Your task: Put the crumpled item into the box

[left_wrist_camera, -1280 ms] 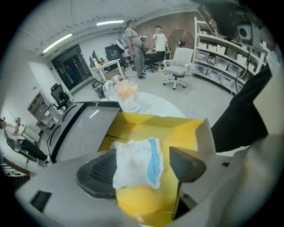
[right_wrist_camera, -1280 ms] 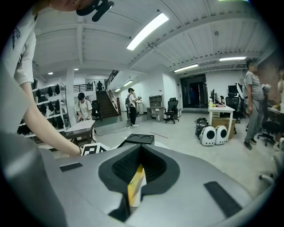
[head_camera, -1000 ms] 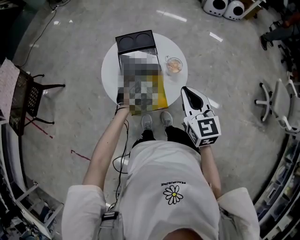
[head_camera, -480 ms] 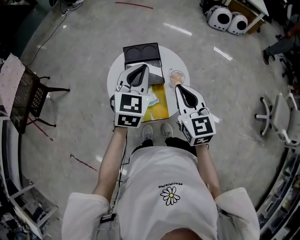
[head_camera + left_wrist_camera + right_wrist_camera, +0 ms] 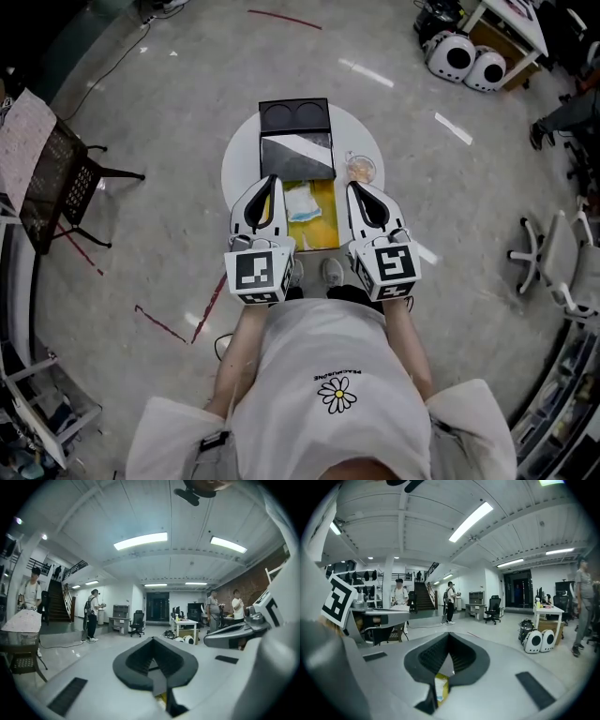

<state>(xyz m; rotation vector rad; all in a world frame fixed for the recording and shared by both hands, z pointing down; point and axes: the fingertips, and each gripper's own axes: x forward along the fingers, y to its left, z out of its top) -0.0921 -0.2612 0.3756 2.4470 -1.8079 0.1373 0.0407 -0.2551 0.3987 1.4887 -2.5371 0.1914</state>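
the floor [image 5: 141,112] is grey and shiny, with thin red lines [image 5: 161,323] on it. a round white tabletop [image 5: 239,155] stands in the middle. a dark chair [image 5: 66,178] is at the left and white chairs on wheels [image 5: 553,248] at the right. long lights [image 5: 140,541] glow on the white ceiling. far off are stairs [image 5: 55,605], a black office chair [image 5: 137,622], a white table [image 5: 185,624] and a brick wall [image 5: 257,581].

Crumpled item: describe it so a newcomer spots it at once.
In the head view, find the round white table. On its near side lies a yellow sheet, just in front of the black box. The crumpled item is the pale white-blue wad on that sheet, the only wrinkled thing there.
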